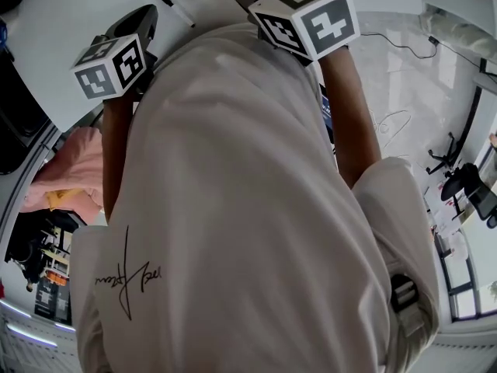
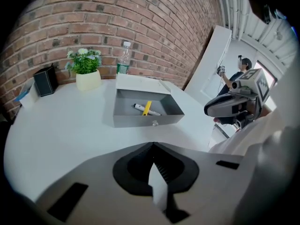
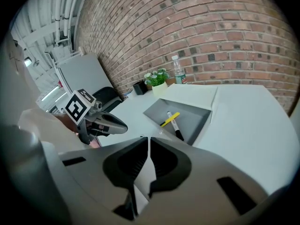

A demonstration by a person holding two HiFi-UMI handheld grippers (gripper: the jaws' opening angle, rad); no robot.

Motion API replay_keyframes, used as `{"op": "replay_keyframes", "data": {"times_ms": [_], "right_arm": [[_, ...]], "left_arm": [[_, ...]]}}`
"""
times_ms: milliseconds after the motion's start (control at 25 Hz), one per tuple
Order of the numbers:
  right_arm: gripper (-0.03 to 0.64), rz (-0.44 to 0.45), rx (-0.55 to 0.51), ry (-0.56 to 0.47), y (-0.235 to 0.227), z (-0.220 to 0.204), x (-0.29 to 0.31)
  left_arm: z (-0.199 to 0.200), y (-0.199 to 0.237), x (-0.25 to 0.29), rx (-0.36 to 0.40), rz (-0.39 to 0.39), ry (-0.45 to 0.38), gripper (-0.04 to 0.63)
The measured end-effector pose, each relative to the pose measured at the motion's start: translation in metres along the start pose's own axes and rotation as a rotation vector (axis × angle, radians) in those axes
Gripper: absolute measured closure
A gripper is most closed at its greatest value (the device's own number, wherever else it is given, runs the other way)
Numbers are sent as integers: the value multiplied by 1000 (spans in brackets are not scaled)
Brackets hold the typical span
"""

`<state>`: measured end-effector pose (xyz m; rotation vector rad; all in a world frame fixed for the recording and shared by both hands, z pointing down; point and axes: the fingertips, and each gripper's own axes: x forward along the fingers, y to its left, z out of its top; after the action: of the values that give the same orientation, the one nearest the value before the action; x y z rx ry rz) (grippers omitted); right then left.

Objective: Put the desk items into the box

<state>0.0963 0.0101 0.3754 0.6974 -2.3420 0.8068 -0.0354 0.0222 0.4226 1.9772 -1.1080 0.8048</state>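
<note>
The grey box (image 2: pixel 147 119) stands open on the white desk (image 2: pixel 65 125), with its white lid (image 2: pixel 140 83) lying behind it. Inside lie a yellow pen (image 2: pixel 147 108) and a black-and-white marker (image 2: pixel 140 108). The right gripper view shows the same box (image 3: pixel 199 118) with the yellow pen (image 3: pixel 169 119) and the marker (image 3: pixel 176 126). My left gripper (image 2: pixel 152 145) is shut and empty, held back from the desk's near edge. My right gripper (image 3: pixel 148 139) is likewise shut and empty, to the box's right. In the head view my shirt hides the desk and only the marker cubes (image 1: pixel 111 67) (image 1: pixel 307 14) show.
A potted plant (image 2: pixel 88 76), a water bottle (image 2: pixel 124 57) and a black pen holder (image 2: pixel 45 81) stand along the brick wall behind the box. A person (image 2: pixel 241 67) stands far off at the right. An office chair (image 3: pixel 105 97) stands at the desk's far side.
</note>
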Motion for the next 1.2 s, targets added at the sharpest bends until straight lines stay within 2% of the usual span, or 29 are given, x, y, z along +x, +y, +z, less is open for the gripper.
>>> {"op": "replay_keyframes", "data": {"times_ms": [200, 360, 440, 560, 760, 1200], "right_arm": [[580, 14, -7, 19, 18, -5, 5], [580, -18, 0, 39, 41, -12, 15], [580, -41, 20, 41, 47, -14, 22], [580, -64, 50, 38, 58, -14, 31], [580, -103, 76, 45, 71, -13, 47], [580, -170, 132, 65, 74, -15, 84]], "left_arm": [[-9, 9, -20, -20, 44, -22, 591], [-17, 20, -39, -127, -7, -73, 591], [-15, 26, -42, -142, -24, -93, 591], [-14, 30, -44, -129, -45, -98, 591], [-27, 33, -37, -80, -69, -56, 591], [-51, 41, -19, -74, -150, -20, 590]]}}
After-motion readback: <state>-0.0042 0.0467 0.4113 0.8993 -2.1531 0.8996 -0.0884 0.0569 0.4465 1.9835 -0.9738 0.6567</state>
